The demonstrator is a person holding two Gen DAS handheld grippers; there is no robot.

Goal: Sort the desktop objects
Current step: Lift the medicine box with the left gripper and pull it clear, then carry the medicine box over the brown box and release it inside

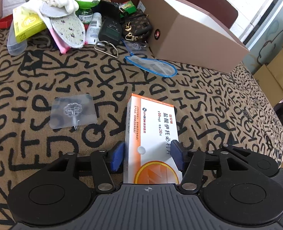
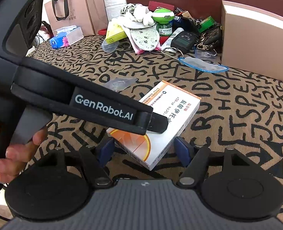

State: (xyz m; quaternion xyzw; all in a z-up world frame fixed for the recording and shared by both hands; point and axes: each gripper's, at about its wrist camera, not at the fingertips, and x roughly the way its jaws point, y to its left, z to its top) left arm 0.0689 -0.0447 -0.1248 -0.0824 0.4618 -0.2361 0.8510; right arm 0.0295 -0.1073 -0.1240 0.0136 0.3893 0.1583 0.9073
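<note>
Left claw (image 1: 148,154) bracketing the near end of the white-and-orange medicine box (image 1: 153,134), blue pads flanking its sides with contact unclear, box lying flat on the letter-patterned counter (image 1: 45,76), right claw (image 2: 146,149) standing wide around the same box's corner, clear adhesive hook (image 1: 73,111) lying just left.

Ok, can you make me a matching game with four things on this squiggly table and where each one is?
Things:
1. white and orange cardboard medicine box
2. clear square plastic sticky hook
3. blue-edged oval mesh pouch
4. big tan cardboard box

Places:
A. at the back right of the table
B. flat on the cloth, left of the medicine box
C. between the blue pads of the left tool
D. just in front of the big box

Pairs: 1-C, 2-B, 3-D, 4-A
</note>
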